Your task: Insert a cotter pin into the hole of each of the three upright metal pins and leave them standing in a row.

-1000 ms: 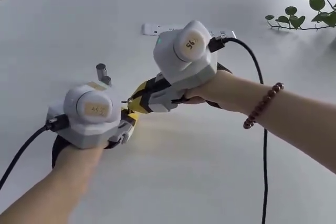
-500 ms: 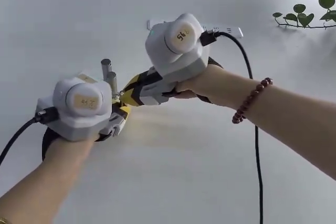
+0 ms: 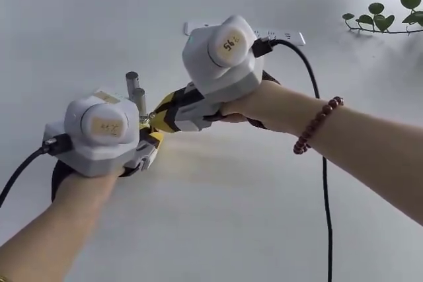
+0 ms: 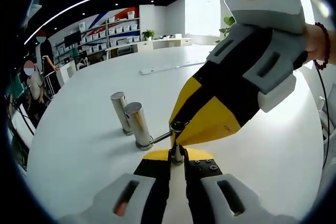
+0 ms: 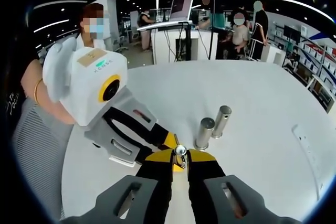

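Left gripper view: left hand-held gripper (image 4: 178, 157) pinches metal pin (image 4: 177, 152), right hand-held gripper (image 4: 176, 129) pinches cotter pin (image 4: 164, 136) just above.

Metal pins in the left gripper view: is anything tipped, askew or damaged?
Nothing stands out. The nearer metal pin and farther metal pin stand upright on the table; the left hand-held gripper holds the third pin, the right hand-held gripper the cotter pin.
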### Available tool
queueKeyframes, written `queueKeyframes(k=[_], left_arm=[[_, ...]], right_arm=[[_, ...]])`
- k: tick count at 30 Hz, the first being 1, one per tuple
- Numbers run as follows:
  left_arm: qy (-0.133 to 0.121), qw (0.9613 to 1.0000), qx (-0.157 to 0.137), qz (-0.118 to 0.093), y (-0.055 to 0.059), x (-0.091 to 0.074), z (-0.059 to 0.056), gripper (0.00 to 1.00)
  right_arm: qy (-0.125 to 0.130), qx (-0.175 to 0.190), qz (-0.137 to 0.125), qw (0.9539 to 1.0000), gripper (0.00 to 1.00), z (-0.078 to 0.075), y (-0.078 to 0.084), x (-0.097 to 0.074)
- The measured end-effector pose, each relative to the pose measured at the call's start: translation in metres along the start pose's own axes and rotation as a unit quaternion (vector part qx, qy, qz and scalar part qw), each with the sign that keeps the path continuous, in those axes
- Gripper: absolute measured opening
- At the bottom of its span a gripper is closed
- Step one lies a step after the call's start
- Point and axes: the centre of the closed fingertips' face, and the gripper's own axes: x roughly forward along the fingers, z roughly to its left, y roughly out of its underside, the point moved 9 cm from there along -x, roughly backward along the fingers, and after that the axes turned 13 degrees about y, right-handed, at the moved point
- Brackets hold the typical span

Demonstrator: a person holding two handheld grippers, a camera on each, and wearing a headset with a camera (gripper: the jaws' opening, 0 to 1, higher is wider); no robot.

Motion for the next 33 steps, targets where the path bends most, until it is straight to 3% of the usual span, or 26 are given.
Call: queueKeyframes(k=[14, 21, 29, 33], left_arm=[[0.006, 0.9999, -0.015, 0.001, 0.005, -0.004, -0.001, 0.17], [0.003, 0.9999, -0.016, -0.004, 0.004, -0.010, -0.002, 0.29], [-0.003, 0.9998, -0.016, -0.010, 0.005, -0.022, -0.004, 0.43], [0.001, 0.9995, -0.019, -0.027, 0.005, -0.029, -0.007, 0.49]], right_arm=[[0.003, 0.011, 0.000, 0.9999, 0.12, 0.000, 0.001, 0.000], [0.004, 0.048, -0.019, 0.9987, 0.15, -0.005, -0.006, -0.006], [0.025, 0.089, -0.045, 0.9947, 0.16, -0.018, -0.015, 0.000], [0.033, 0.104, -0.045, 0.9930, 0.16, -0.023, -0.018, 0.005]])
